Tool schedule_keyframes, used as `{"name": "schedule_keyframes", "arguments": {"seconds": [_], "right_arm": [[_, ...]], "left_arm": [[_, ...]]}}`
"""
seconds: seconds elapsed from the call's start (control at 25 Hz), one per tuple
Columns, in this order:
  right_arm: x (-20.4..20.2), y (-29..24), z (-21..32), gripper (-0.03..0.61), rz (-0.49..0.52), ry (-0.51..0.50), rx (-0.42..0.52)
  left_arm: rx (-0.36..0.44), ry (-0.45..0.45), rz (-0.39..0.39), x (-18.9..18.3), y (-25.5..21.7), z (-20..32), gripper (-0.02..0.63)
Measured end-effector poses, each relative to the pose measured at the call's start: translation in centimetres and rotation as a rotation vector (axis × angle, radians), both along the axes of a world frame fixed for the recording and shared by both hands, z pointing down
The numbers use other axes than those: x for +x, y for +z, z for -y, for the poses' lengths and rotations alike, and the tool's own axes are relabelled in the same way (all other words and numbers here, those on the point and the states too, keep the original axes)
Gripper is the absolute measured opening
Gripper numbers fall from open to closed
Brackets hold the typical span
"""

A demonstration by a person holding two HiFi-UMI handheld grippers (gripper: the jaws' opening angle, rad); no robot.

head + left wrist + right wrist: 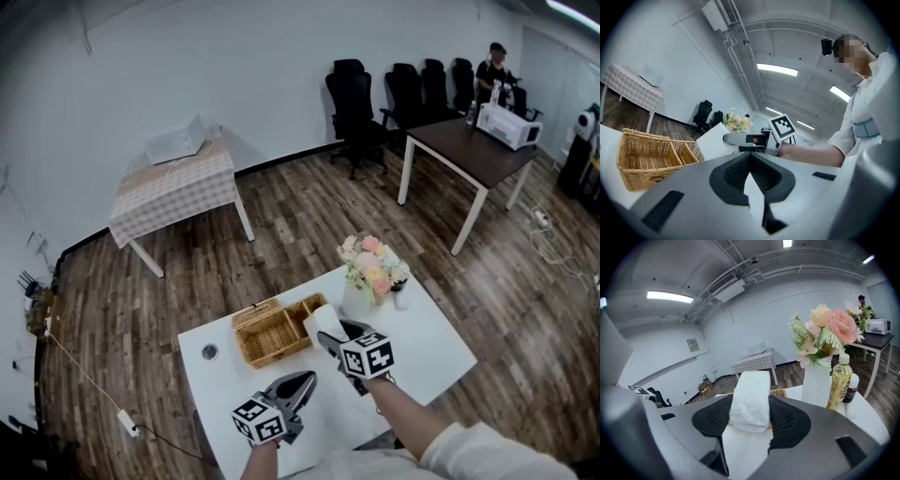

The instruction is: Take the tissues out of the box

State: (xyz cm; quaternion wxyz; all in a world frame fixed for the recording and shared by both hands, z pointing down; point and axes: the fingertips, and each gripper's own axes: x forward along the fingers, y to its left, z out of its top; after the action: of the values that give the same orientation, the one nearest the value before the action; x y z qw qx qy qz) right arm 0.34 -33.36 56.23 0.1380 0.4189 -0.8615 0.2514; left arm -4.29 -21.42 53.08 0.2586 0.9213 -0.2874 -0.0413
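Tissue pack (750,397) clamped in right gripper (749,409) jaws, left gripper (750,154) jaws closed, empty.

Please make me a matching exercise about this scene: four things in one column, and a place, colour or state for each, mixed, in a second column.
1 tissue pack
2 basket
3 flowers
4 left gripper

A in a white vase
B jaws shut, nothing between them
C between the jaws of the right gripper
D light brown, woven

Pairs: 1-C, 2-D, 3-A, 4-B
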Motion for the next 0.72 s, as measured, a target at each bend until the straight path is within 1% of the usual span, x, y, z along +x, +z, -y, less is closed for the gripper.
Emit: {"name": "schedule_keyframes", "arguments": {"seconds": [0.44, 0.72], "right_arm": [[1.3, -2.6, -3.9, 0.253, 0.092, -0.064, 0.038], [1.7, -3.8, -5.4, 0.253, 0.13, -0.083, 0.057]], "left_arm": [[-0.02, -0.008, 0.009, 1.9, 0.5, -1.6, 0.0], [0.002, -0.012, -0.002, 2.7, -0.8, -1.9, 0.0]]}}
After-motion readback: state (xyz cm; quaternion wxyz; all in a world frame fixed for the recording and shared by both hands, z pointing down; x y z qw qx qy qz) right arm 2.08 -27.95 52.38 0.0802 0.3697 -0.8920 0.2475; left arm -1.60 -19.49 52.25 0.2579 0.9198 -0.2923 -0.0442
